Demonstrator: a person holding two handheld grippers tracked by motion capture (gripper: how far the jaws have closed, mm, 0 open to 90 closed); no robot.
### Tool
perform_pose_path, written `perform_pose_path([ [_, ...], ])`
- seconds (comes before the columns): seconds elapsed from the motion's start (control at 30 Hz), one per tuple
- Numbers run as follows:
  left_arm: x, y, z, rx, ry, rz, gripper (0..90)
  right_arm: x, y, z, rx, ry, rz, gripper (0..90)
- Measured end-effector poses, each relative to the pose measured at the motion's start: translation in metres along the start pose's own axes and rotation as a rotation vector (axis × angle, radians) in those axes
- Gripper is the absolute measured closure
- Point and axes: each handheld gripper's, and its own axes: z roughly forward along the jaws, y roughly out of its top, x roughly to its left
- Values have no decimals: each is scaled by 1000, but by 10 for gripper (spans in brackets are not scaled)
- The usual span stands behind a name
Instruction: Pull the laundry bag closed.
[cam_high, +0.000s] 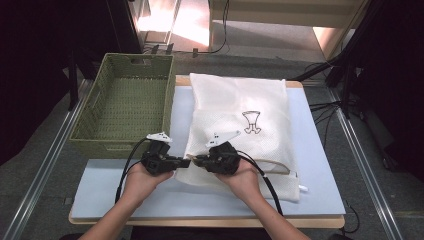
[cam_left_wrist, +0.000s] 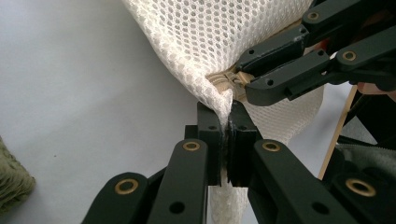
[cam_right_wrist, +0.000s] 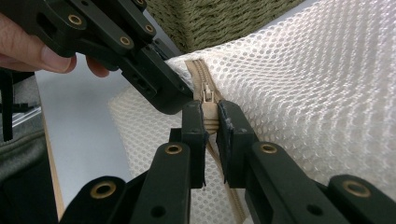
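We are looking at a laundry bag (cam_high: 239, 107) of white cloth mesh, dotted all over with small holes and looking soft and matt. Its zipper (cam_right_wrist: 205, 95) is showing beige tape and teeth, smooth and faintly shiny. Both the left gripper (cam_left_wrist: 227, 122) and the right gripper (cam_right_wrist: 211, 119) are appearing as matt black plastic with brass-coloured rivets. The basket (cam_high: 125, 102) is looking woven, rough and dull green. The table (cam_high: 310, 165) is showing a smooth, matt pale-blue top with a wooden edge.
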Motion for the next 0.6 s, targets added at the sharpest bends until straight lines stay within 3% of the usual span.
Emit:
perform_pose_path([
  [0.4,1,-3,-5,-26,10,-17,878,1,-3,-2,-16,19,-17,833],
  [0.6,-4,-3,-2,-17,21,10,878,-1,-3,2,1,21,-7,830],
])
